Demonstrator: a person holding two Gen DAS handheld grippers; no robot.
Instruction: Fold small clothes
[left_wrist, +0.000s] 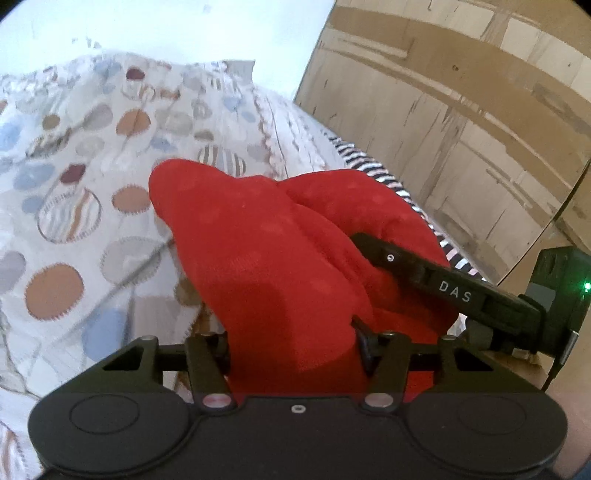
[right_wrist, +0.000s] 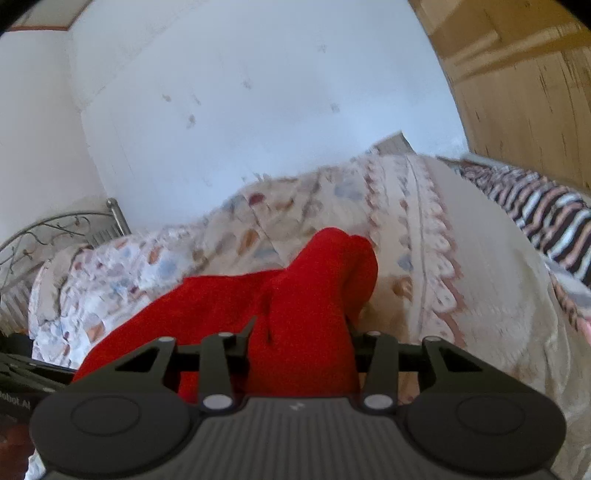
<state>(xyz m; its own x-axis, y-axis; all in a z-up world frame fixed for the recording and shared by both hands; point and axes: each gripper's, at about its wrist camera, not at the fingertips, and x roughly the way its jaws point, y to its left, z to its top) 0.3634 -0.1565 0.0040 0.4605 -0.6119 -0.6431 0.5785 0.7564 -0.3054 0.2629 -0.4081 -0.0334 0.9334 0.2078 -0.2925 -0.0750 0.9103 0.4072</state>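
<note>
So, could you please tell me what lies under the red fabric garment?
Under the red fabric garment lies the circle-patterned quilt. The garment covers the quilt directly beneath it and both grippers' fingertips.

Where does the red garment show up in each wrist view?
Left wrist view: the red garment fills the lower centre, bunched between the gripper's fingers.
Right wrist view: red garment at lower centre, trailing off to the lower left.
Shared landmark: the patterned bedspread behind it.
</note>
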